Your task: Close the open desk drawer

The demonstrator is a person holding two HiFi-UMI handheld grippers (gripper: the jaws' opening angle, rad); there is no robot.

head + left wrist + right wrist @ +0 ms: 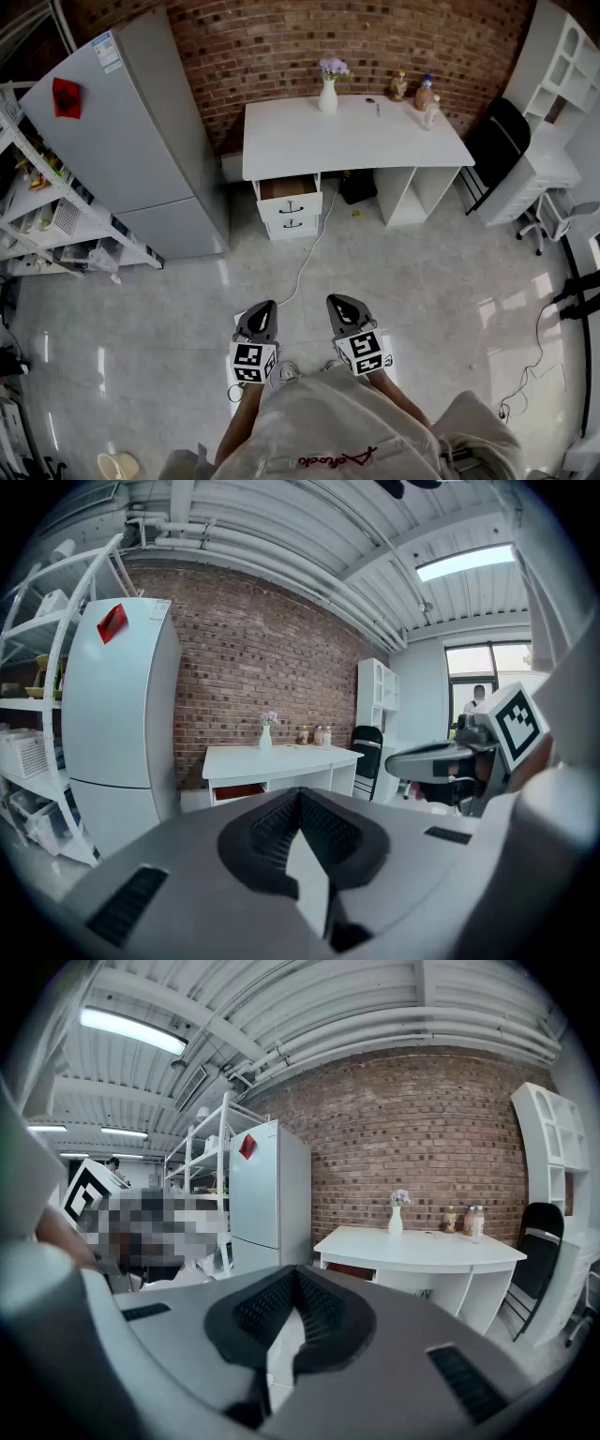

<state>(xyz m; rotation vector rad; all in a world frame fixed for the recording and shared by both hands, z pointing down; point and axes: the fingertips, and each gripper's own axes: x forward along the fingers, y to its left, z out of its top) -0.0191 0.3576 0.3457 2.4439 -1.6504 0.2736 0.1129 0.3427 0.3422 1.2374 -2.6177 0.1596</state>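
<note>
I'm at the approach step: the drawer (288, 188) stands open under the desk (347, 141) at 12 o'clock, well apart from me. The left gripper (260, 314) and right gripper (342, 309) are both clenched on nothing. Next I must walk up and push the drawer front in. A cable (305, 262) trails along that path; the fridge (131, 141) stands at 10 o'clock, a chair (497, 141) at 2
</note>
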